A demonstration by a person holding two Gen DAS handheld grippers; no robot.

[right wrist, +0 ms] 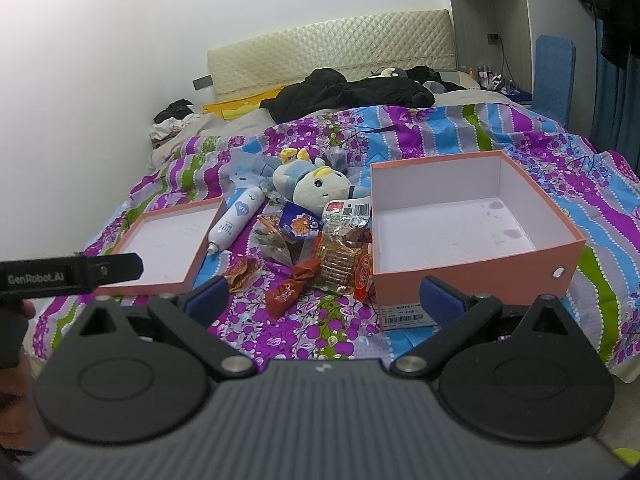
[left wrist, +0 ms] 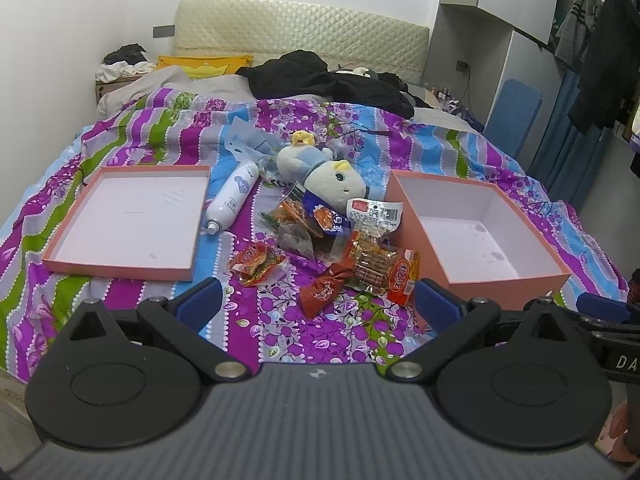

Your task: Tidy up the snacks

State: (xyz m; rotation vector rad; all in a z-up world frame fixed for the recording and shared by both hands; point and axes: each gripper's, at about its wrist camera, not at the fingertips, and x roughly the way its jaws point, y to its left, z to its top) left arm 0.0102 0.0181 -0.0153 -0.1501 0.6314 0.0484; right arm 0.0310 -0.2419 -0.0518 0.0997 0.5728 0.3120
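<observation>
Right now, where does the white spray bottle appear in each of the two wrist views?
Left wrist: white spray bottle lies left of centre, just right of the shallow pink lid.
Right wrist: the bottle is left of centre, again beside the lid.
Shared landmark: the plush toy, right of the bottle.

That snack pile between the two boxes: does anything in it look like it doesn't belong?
Yes. A plush toy and a white spray bottle lying on its side sit among the snack packets. The deep box also shows dark stains on its floor.

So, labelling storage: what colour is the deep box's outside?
Salmon pink outside, white inside; the deep box shows best in the right wrist view.
</observation>
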